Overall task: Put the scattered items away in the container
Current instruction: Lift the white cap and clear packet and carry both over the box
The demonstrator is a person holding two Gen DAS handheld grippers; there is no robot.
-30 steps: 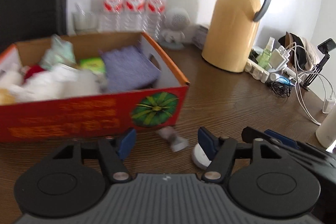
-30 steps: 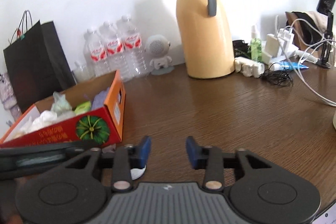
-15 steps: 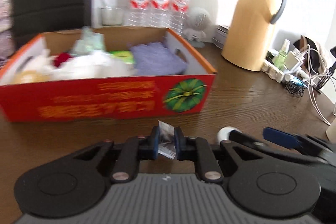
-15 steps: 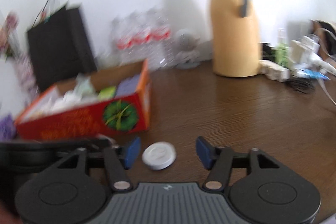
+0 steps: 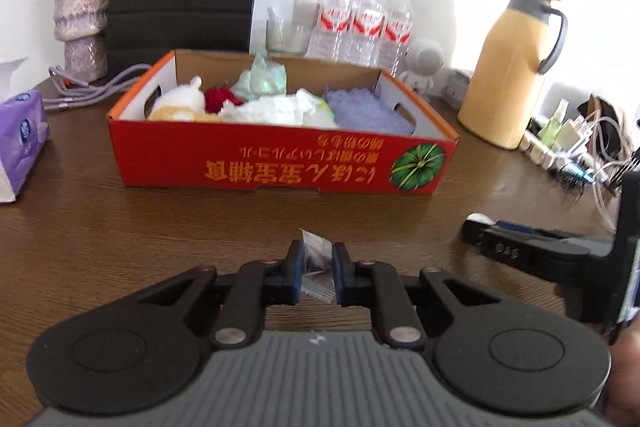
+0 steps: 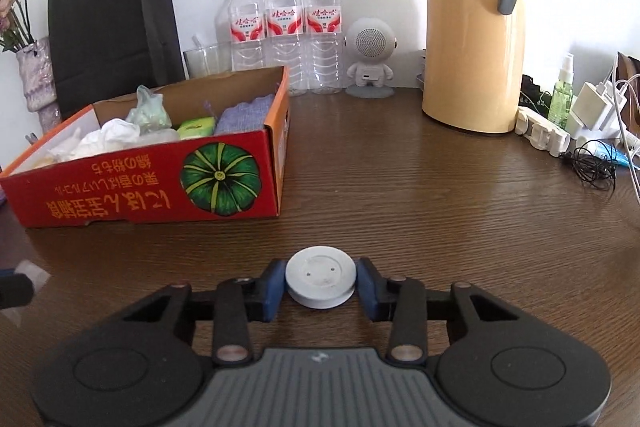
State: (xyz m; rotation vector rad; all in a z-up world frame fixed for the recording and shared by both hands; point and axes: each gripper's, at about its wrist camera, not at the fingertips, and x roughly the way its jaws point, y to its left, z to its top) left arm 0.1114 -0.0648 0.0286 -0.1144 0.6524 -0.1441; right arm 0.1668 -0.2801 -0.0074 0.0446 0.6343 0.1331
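Dark wooden desk (image 6: 420, 195), with a red cardboard box (image 5: 280, 163) of tidied items standing toward its back edge.

Left claw (image 5: 313, 269) is clamped on a small clear packet (image 5: 316, 259), lifted just off the desk in front of the box; a second ago that packet lay loose between spread jaws. Right claw (image 6: 320, 283) is closing, its blue pads touching both sides of a white round lid (image 6: 320, 281) that sits on the desk near the front edge; a second ago the lid was only half visible at its left finger. Behind stand a yellow thermos (image 6: 474, 27) and water bottles (image 6: 282, 27).
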